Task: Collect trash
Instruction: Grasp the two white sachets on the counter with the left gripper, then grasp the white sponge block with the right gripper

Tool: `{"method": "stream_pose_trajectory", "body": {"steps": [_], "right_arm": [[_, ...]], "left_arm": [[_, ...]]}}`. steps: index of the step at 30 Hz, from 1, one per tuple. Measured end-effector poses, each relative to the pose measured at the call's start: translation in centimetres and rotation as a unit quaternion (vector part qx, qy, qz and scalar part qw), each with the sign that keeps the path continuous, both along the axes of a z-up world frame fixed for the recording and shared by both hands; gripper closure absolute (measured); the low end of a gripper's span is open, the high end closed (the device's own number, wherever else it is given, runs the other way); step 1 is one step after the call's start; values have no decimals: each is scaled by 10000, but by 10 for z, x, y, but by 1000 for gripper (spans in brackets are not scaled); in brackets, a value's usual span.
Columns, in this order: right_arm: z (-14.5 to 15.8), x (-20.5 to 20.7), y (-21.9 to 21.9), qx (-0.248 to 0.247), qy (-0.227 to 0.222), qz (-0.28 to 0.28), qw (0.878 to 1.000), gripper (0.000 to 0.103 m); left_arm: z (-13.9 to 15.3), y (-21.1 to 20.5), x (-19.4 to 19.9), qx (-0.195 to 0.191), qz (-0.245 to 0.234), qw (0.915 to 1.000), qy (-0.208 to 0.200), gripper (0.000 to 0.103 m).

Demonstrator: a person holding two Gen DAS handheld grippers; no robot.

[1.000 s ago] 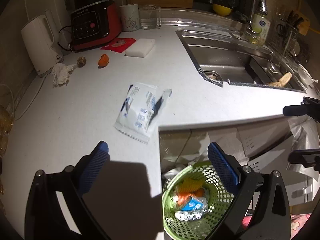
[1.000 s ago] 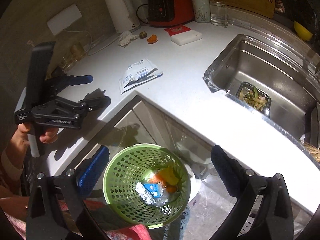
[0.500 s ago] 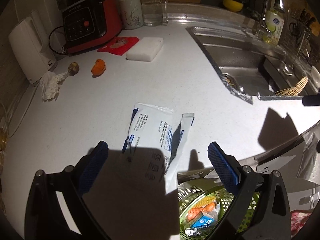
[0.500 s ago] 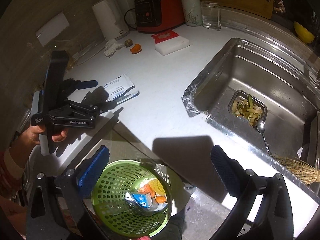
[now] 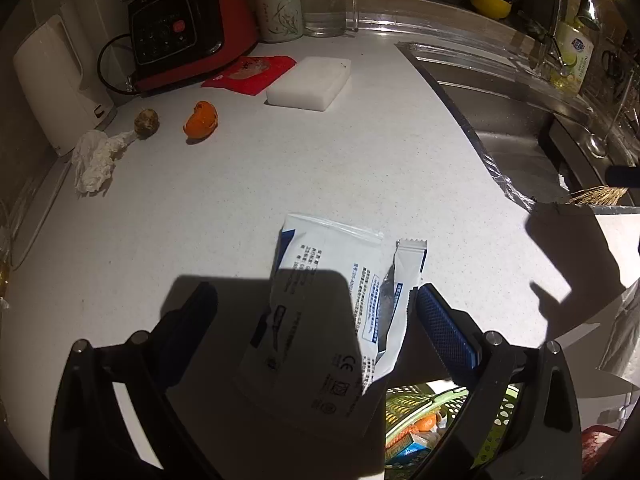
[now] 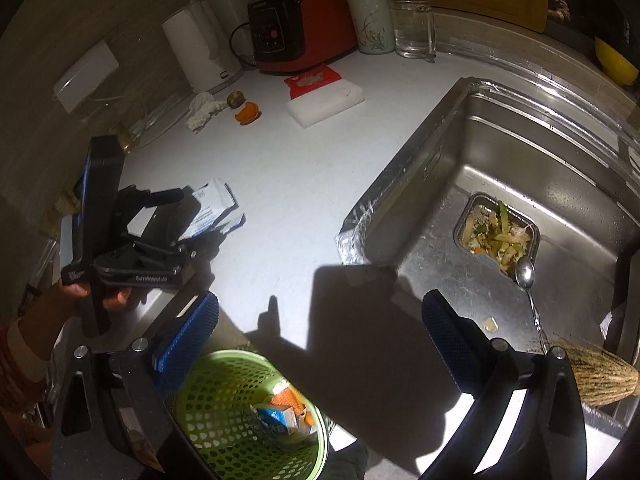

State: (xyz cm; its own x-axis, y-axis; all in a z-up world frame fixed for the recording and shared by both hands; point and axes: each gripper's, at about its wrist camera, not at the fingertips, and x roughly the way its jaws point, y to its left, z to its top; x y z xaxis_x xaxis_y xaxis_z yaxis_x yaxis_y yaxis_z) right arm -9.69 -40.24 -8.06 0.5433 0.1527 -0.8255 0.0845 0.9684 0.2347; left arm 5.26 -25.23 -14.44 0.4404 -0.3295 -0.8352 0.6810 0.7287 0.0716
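White plastic wrapper [image 5: 332, 280] lies on the surface between the spread fingers of the left hand-held gripper [image 5: 316, 312], its long axis running straight ahead from it. The right hand-held gripper [image 6: 320, 328], also released, hangs farther off above the green basket [image 6: 224, 412].

White speckled tabletop [image 5: 360, 152] with a steel sink [image 6: 520, 184] set in its right side. Along the back: white kettle [image 5: 56, 80], red cooker [image 5: 188, 36], mug [image 5: 280, 8], glass [image 5: 326, 6]. In front of those: crumpled tissue [image 5: 94, 160], brown lump [image 5: 147, 121], orange peel [image 5: 201, 119], red packet [image 5: 250, 73], white sponge block [image 5: 310, 82]. Near the front edge: white wrapper [image 5: 320, 300], partly in shadow.
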Motion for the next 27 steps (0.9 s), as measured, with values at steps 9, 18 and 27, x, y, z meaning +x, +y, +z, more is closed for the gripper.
{"method": "stream_pose_trajectory", "body": {"steps": [9, 18, 27], "right_arm": [[1, 51, -16, 67, -68, -257, 9996, 2], [-3, 131, -19, 283, -146, -834, 9960, 2], [-22, 219, -12, -57, -92, -1413, 9899, 2]], "left_arm": [[5, 0, 8, -200, 301, 9993, 20, 51], [13, 1, 28, -264, 676, 9972, 164, 71], [28, 0, 78, -349, 811, 9961, -31, 71]]}}
